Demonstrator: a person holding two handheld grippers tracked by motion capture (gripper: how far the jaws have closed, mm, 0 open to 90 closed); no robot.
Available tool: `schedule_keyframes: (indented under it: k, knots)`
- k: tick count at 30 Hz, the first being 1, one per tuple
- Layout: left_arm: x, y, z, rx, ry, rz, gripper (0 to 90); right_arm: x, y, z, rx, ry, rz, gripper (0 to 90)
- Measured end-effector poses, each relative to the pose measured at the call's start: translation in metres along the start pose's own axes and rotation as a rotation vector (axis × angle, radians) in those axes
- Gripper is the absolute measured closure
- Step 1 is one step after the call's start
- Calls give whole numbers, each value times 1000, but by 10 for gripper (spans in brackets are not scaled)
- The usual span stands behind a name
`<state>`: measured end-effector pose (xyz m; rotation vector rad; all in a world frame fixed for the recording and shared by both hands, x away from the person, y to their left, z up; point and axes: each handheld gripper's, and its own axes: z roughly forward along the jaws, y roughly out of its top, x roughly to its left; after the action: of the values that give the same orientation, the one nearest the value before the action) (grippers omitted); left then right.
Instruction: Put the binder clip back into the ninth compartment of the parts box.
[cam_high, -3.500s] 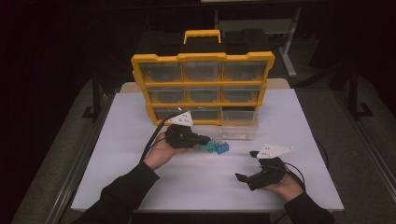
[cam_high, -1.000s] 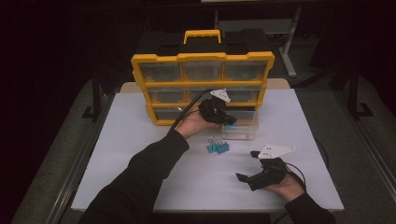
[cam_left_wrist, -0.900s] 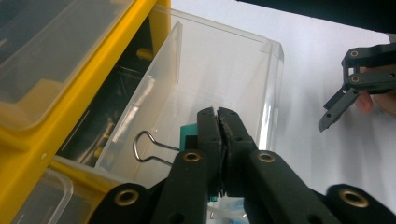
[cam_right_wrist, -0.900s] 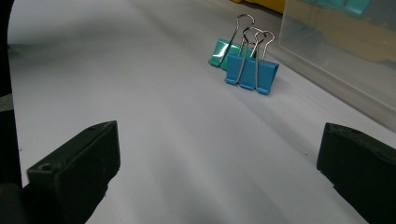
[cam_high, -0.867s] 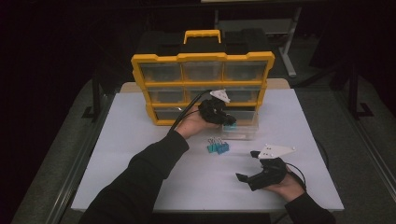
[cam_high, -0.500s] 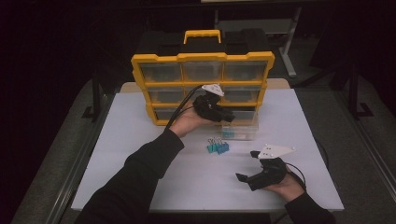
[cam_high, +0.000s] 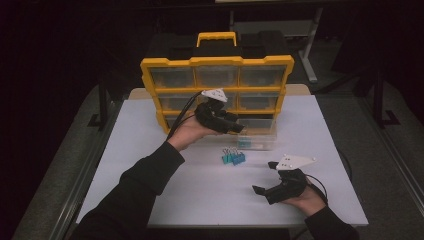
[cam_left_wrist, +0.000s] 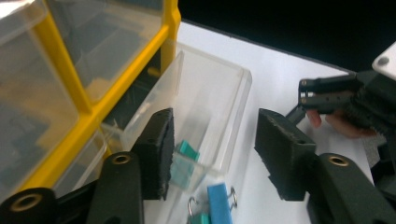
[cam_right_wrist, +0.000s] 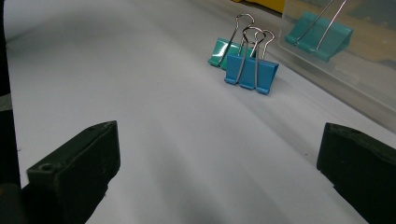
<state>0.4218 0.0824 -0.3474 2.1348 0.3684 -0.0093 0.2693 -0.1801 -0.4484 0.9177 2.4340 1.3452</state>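
Evidently sorting binder clips into the pulled-out clear drawer (cam_high: 256, 140) at the foot of the yellow organizer (cam_high: 217, 90). Left gripper (cam_high: 235, 126) hangs over that drawer, jaws just opened partway, nothing between the pads; a teal clip (cam_left_wrist: 183, 161) lies inside the drawer below them. Remaining clips (cam_high: 232, 157) stand in a tight cluster on the white table (cam_high: 150, 135), just in front of the drawer. Right gripper (cam_high: 265, 191) rests low near the table's front edge, jaws wide and empty. Judgement: clear the drawer wall before swinging back, then approach the cluster square and take one clip only. Right gripper view separates the cluster — blue clip (cam_right_wrist: 251, 71) in front, teal one (cam_right_wrist: 220, 52) behind, wire handles up; high view blurs these together.
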Motion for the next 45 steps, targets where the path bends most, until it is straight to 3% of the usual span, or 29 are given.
schedule_keyframes:
  k: [11, 22, 39, 43, 45]
  knots:
    - [-6, -22, -8, 19, 39, -6, 330, 0, 0, 0, 1, -1, -1, 0]
    - [-16, -44, -4, 17, 64, -7, 252, 0, 0, 0, 1, -2, -1, 0]
    - [-29, -78, 17, 23, 97, -8, 235, 0, 0, 1, 5, -3, 0, 0]
    - [-30, -83, 22, 0, 98, -16, 243, 0, -1, 1, 7, -3, 1, 0]
    - [-30, -85, 26, 18, 103, -10, 249, 0, -1, 1, 7, -3, 2, 0]
